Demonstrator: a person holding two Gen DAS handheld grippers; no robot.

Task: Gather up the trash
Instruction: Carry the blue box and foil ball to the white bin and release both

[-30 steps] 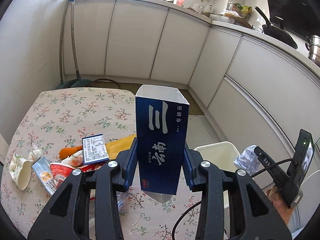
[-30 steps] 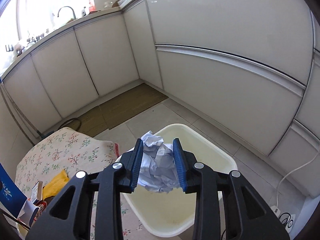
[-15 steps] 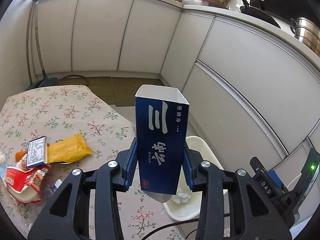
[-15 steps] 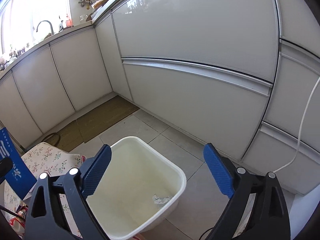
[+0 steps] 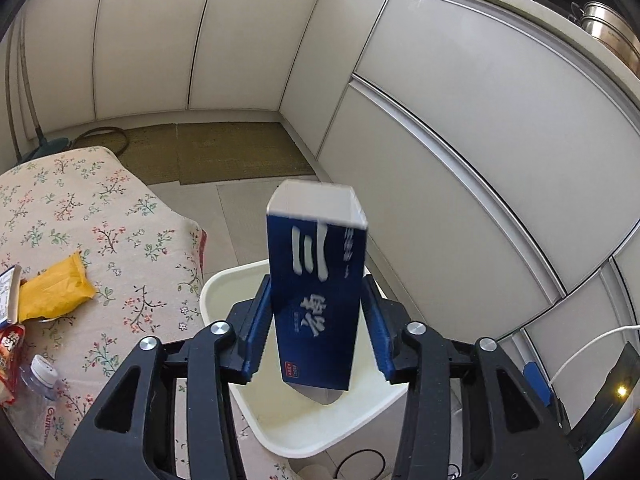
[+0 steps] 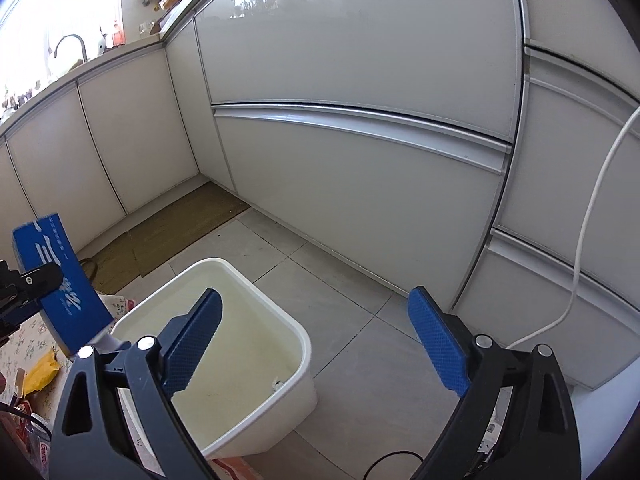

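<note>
- Pose of the left gripper (image 5: 316, 320)?
- Level, pointing out over the white bin (image 5: 224, 280), blue pads pressed on both sides of the blue box (image 5: 316, 280). Clamped on it.
- Right gripper (image 6: 316, 344)?
- Just past the bin's right side, aimed at the floor beyond it, jaws spread wide, nothing between them.
- Surroundings?
- Floral-cloth table (image 5: 80, 200) touching the bin's left side; yellow packet (image 5: 52, 292) and plastic bottle (image 5: 40, 384) on it, near the bin. White cabinets (image 5: 440, 160) behind and right of the bin, brown mat (image 5: 236, 152) beyond it, white cable (image 6: 588, 220) well right. One crumpled paper scrap (image 6: 278, 383) lies inside the bin.
- Anything blocking?
- Only the box, hiding part of the bin.
- Box versus jaws?
- Upright, open top up, lower half between the pads, bottom corner hanging directly above the bin's opening. Slightly blurred.
</note>
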